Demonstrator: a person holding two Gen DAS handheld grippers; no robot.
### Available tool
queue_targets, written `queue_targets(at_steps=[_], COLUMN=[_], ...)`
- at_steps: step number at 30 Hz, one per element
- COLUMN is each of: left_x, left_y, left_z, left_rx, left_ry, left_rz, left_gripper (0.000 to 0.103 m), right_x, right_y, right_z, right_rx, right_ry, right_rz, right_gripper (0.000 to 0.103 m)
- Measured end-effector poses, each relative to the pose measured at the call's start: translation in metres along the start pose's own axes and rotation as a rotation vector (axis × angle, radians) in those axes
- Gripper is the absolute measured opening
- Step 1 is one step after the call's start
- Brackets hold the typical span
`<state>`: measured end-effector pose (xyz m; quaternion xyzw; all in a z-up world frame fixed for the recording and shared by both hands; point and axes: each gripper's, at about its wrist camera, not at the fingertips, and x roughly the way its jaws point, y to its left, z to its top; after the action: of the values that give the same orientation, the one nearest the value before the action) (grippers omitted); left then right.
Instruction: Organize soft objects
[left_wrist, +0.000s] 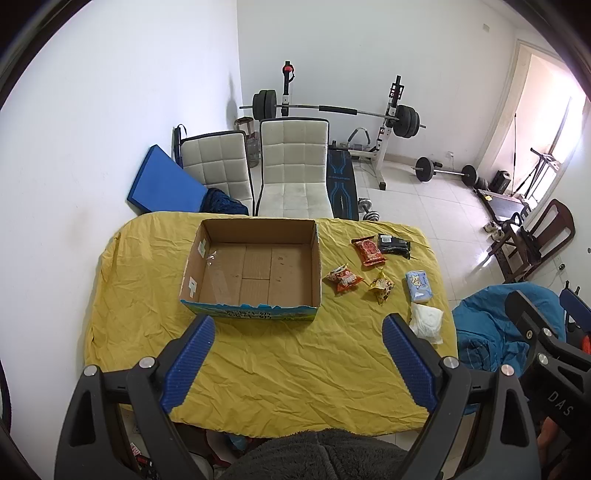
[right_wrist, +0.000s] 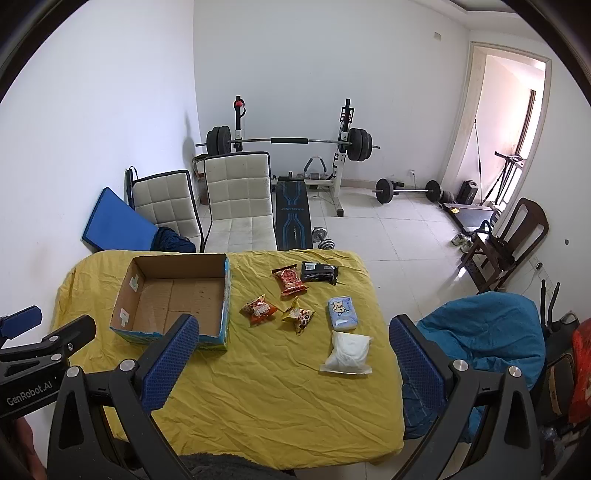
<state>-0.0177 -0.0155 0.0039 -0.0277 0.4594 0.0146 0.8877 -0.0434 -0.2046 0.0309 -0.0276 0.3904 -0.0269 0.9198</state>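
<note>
Both my left tongs (left_wrist: 297, 354) and right tongs (right_wrist: 291, 352) hang spread and empty over the worktop (right_wrist: 258, 398), nothing yet boxed; next, I'd judge, reach ahead-right for the white pouch (right_wrist: 347, 353) and carry it to the cardboard box (right_wrist: 127, 295) ahead-left.

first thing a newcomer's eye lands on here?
The yellow cloth covering the table, with an open, empty cardboard box at its left. To the right of the box lie six small soft packets, from a black one at the far end to a white one nearest. Both grippers hover open at the near edge.
</note>
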Motion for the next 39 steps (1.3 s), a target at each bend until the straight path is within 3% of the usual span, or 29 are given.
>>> queue_targets(at_steps=[7, 12, 15, 18, 22, 28, 31, 37, 38, 39], left_x=[0.003, 0.024, 0.053, 0.094, 0.174, 0.306, 0.361, 0.444, 0.454, 0.465], left_y=[-0.002, -0.012, -0.028, -0.049, -0.087, -0.143, -0.167, -0.192, -0.194, -0.196], left_z=[0.001, 0.019, 0.035, 0.050, 0.063, 0.051, 0.035, 0.013, 0.012, 0.013], left_rx=[-0.004, -0.003, 0.026, 0.069, 0.147, 0.199, 0.195, 0.153, 0.134, 0.124], left_ry=[0.013, 0.012, 0.031, 0.062, 0.174, 0.408, 0.518, 0.657, 0.679, 0.688], left_rz=[0.005, 0.006, 0.003, -0.009, -0.033, -0.085, -0.121, -0.167, -0.174, -0.176], left_gripper=[0.093, 0.093, 0.093, 0.093, 0.093, 0.093, 0.093, 0.091, 0.088, 0.088], right_x=[0.002, 0.034, 0.064, 0.112, 0.203, 0.366, 0.433, 0.512, 0.520, 0.529], right_y=[-0.001, -0.026, -0.050, -0.082, -0.129, -0.179, -0.192, -0.193, -0.195, -0.196], right_z=[-0.001, 0.003, 0.007, 0.010, -0.001, -0.072, -0.110, -0.157, -0.162, -0.166], right_rx=[0.010, 0.058, 0.080, 0.095, 0.136, 0.199, 0.258, 0.340, 0.350, 0.359], right_ry=[0.006, 0.054, 0.089, 0.165, 0.342, 0.653, 0.758, 0.841, 0.847, 0.854], right_rz=[-0.002, -0.020, -0.074, -0.103, -0.125, -0.093, -0.050, 0.013, 0.016, 0.018], right_gripper=[0.103, 0.103, 0.103, 0.103, 0.103, 0.103, 0.103, 0.103, 0.101, 0.093])
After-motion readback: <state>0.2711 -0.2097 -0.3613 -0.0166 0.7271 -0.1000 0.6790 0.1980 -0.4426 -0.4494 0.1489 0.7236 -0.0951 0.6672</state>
